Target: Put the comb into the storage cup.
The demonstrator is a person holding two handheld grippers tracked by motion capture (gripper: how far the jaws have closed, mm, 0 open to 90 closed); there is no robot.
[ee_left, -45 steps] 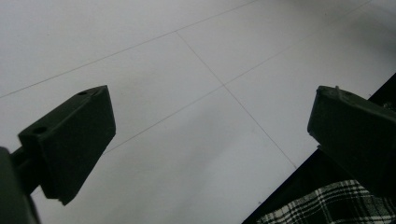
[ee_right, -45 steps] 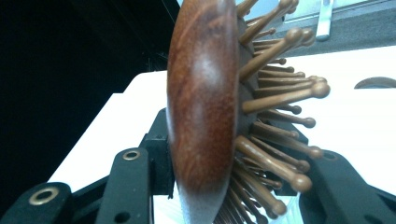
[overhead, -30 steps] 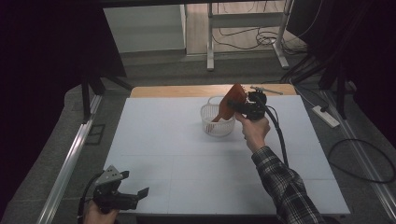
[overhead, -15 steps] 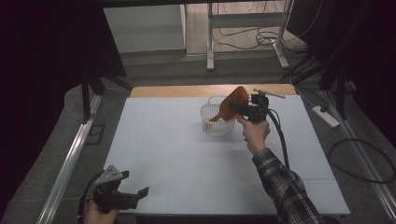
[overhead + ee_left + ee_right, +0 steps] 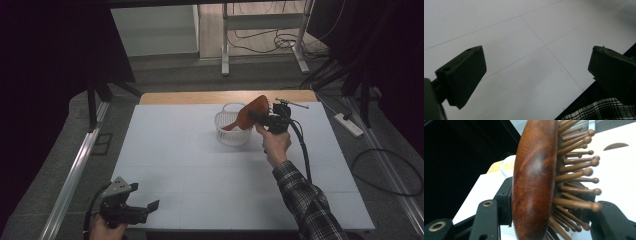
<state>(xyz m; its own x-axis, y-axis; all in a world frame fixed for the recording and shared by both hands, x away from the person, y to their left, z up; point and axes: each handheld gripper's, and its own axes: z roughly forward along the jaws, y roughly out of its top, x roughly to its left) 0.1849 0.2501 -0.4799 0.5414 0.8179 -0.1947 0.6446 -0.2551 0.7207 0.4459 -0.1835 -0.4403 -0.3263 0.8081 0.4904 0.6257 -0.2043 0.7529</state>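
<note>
The right gripper [image 5: 260,116] had just been opening, its fingers [image 5: 486,220] easing apart around the wooden hairbrush [image 5: 250,114], which still sat between them with its handle dipping into the white basket [image 5: 231,134] near the far edge of the surface [image 5: 200,170]. Over the last second the brush had tipped lower toward the basket, so the drop looked underway, though the head was not yet inside. The left gripper [image 5: 145,207] waited at the near left corner, fingers [image 5: 464,75] spread wide and holding nothing.
</note>
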